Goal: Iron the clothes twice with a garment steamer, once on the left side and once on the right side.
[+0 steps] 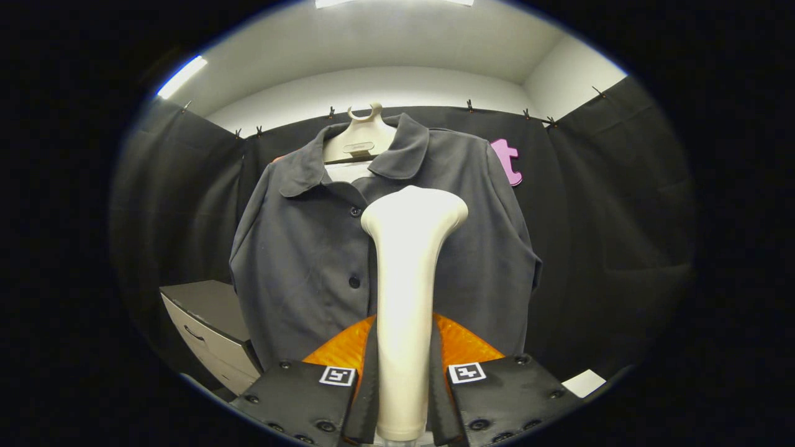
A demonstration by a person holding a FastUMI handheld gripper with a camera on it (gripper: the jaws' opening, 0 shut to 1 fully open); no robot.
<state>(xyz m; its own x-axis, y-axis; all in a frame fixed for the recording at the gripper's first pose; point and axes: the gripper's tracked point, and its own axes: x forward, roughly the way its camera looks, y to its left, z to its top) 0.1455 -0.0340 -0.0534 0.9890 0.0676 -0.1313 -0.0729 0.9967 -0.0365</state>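
The gripper [404, 397] has its two fingers closed tightly on the handle of a cream-coloured garment steamer [407, 298], one finger pressing on each side, with no gap showing between the pads and the handle. The steamer stands upright between the fingers and rises straight ahead of them, widening at the top into a broad, rounded head. Whether that head touches the cloth cannot be told from here; it appears close to it.

Just beyond the steamer hangs a dark grey buttoned shirt [310, 261] on a pale hanger [359, 139], facing the gripper. The steamer head sits in front of the shirt's middle, on the button line, just below the collar. Beyond and to the left of the fingers, lower down, stands a grey cabinet with drawers [208, 323]. Farthest off is the black cloth wall of the booth.

Risks, as a judgement: the handle is smooth and tapered, so it could slide or twist in the grip if the head drags on the fabric. The head is centred on the buttons, so a stroke started here could snag on them or cover neither side properly; it likely needs shifting to one side first. Pushing too hard could swing the shirt on its hanger.
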